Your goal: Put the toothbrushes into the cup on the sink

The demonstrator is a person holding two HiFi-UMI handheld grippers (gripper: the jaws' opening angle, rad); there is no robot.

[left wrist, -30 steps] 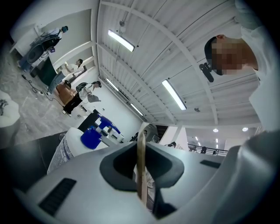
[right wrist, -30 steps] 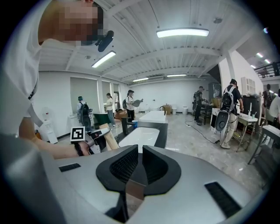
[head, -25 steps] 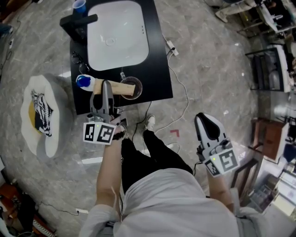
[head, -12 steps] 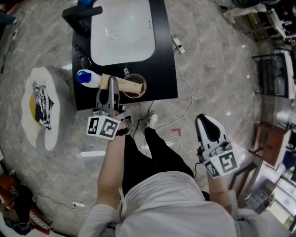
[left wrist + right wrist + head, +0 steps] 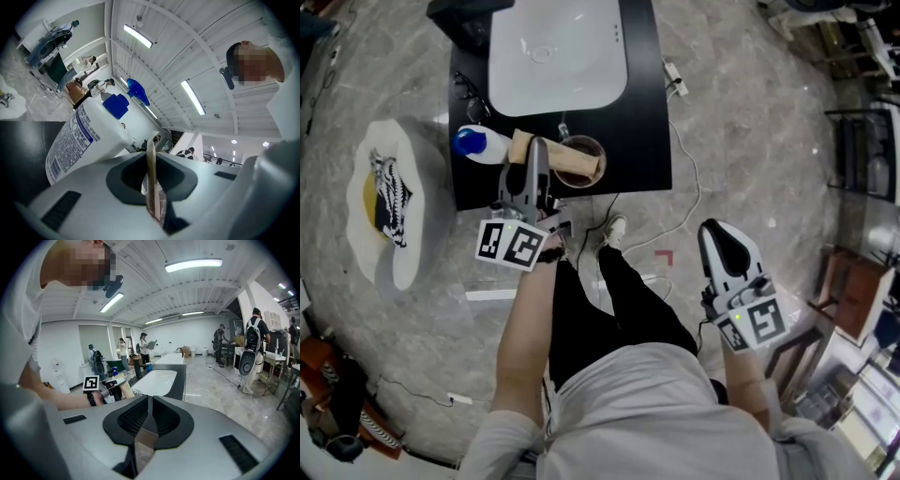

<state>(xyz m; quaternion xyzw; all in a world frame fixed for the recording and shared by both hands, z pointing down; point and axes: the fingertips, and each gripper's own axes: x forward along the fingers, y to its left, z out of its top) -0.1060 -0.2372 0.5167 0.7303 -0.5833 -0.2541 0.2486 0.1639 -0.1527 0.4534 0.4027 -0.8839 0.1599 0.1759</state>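
Carries toothbrush pack (image 5: 521, 147) a touch rightward from a second ago, flat across cup (image 5: 574, 178), upper centre of head view, beside bottle (image 5: 483, 143). Pinches it edge-on in left gripper (image 5: 541, 150); holds right gripper (image 5: 715, 232) pressed together, empty, lower right. Tilt upright before releasing.

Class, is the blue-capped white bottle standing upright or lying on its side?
Lying on its side: the head view shows the bottle full length on the black counter, cap pointing sideways.
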